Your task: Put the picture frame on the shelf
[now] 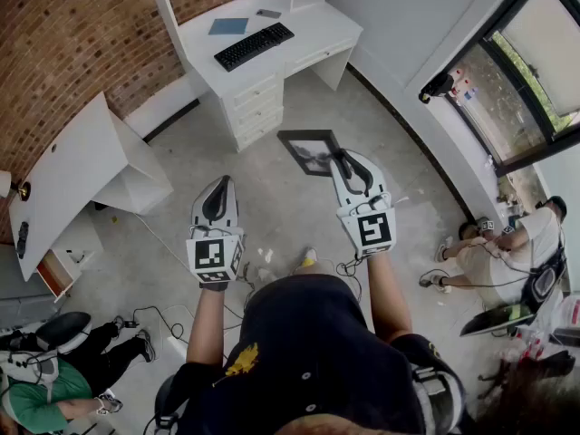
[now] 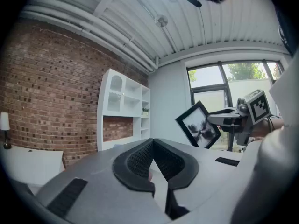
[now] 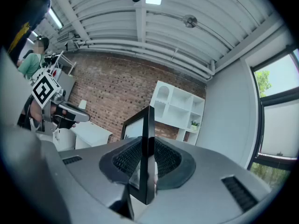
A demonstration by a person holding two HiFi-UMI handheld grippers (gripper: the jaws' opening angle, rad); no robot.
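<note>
Landmark: a white desk (image 1: pixel 319 24) with a stack of drawers is set against the brick wall; a black keyboard (image 1: pixel 253 45) lies on it, and a white cubby shelf unit (image 2: pixel 124 107) rises above its back.
Task thing: a black rectangular picture frame with a grey print (image 1: pixel 311 150) is held in the air over the grey concrete floor (image 1: pixel 272 175), on the near side of the desk's drawers and apart from them.
Right claw (image 1: pixel 342 158): it is pinched on the frame's corner farthest from the desk.
Left claw (image 1: pixel 221 182): its pads are pressed together with nothing between them. It is held farther from the desk than the frame and apart from the frame.
Edges: in the right gripper view the frame is seen edge-on, its thin black edge upright between the pads. In the left gripper view it is tilted like a diamond.
Open room: bare floor is seen between the frame and the desk front. A small potted plant (image 3: pixel 194 124) is seen in one shelf compartment.
</note>
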